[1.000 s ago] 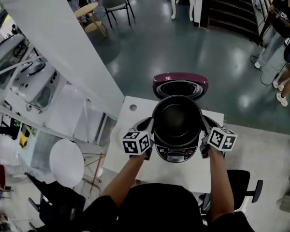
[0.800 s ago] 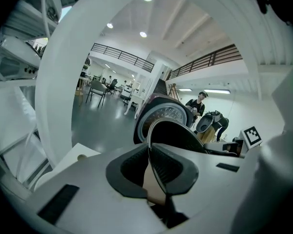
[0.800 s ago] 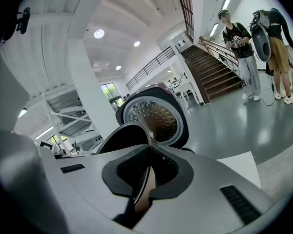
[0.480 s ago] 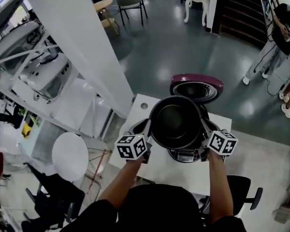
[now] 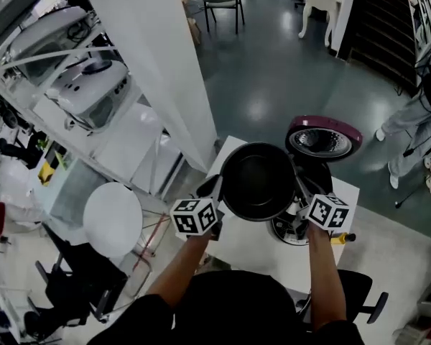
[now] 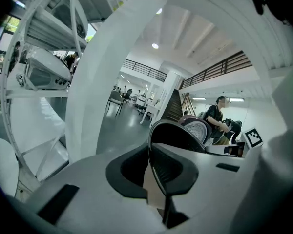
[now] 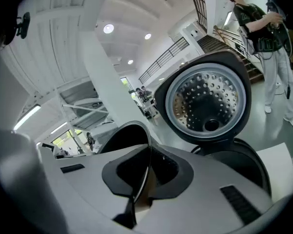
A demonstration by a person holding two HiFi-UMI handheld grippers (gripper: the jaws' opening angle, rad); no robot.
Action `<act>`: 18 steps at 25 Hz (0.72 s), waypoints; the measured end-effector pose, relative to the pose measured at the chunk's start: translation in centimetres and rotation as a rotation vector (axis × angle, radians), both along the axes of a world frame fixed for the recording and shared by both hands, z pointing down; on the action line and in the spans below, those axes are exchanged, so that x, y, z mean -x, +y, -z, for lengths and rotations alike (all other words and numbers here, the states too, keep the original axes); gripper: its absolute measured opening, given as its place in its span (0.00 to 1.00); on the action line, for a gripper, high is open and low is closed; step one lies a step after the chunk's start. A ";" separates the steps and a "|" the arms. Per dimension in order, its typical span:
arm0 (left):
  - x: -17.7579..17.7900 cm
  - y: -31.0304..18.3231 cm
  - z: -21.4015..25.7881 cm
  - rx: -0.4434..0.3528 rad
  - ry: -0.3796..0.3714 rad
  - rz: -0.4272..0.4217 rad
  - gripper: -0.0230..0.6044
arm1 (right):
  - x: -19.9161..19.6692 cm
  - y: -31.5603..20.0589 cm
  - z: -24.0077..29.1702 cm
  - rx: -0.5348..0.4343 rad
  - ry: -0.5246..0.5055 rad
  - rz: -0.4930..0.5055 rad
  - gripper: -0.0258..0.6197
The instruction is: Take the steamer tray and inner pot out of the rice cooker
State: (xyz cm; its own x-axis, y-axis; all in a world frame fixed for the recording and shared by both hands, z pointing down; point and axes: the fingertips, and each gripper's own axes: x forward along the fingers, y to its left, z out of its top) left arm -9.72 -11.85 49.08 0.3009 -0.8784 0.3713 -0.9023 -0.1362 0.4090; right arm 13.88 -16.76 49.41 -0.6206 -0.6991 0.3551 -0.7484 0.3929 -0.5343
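Note:
In the head view a black inner pot hangs in the air to the left of the rice cooker, over the white table. My left gripper is shut on the pot's left rim and my right gripper is shut on its right rim. The pot's thin rim runs between the jaws in the left gripper view, and the same rim does in the right gripper view. The cooker's maroon lid stands open, its perforated inner plate facing me. No steamer tray is visible.
A white column rises just left of the table. White machines on a frame and a round white stool stand at the left. A small yellow object lies by the cooker. People stand at the far right.
Both grippers have carried the inner pot out of the cooker and leftward, slightly up. The cooker's empty body now shows to the right of the pot.

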 end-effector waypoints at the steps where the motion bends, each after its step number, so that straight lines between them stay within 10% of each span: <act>1: 0.9 0.2 -0.1 0.003 0.003 0.006 0.07 | 1.0 0.0 -0.1 0.002 0.000 0.007 0.06; 18: 12.7 0.4 -2.7 0.053 0.055 0.029 0.07 | 12.6 0.2 -2.2 0.049 0.035 0.028 0.06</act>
